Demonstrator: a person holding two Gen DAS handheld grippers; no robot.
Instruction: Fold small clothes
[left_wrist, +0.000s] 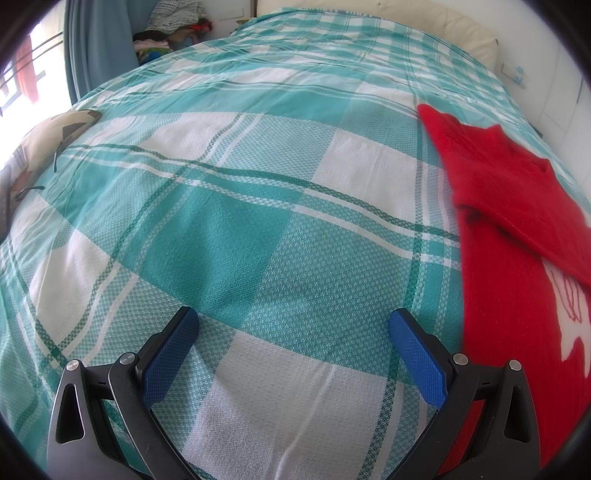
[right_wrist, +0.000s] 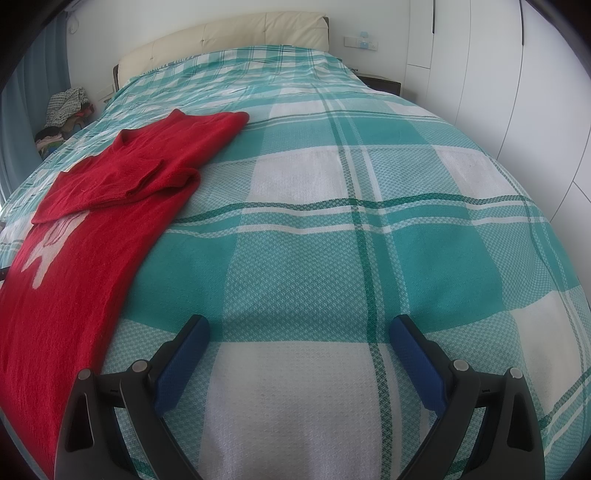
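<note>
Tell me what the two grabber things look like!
Both look alike. The left gripper and the right gripper each have two black, curved plastic arms with triangle-shaped holes and round silver pins. The fingers carry flat blue pads with a bumpy, criss-cross texture. No cables, labels, hands or sleeves show.

One red sweater (right_wrist: 110, 192), one plaid bedspread (right_wrist: 332, 240), one headboard (right_wrist: 229, 40), two claws, one clothes pile (left_wrist: 173, 26)

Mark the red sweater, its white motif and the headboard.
red sweater (right_wrist: 74, 280): right wrist view, on the body.
white motif (right_wrist: 40, 258): right wrist view, on its lower part.
headboard (right_wrist: 236, 37): right wrist view, on the cream padding.
</note>
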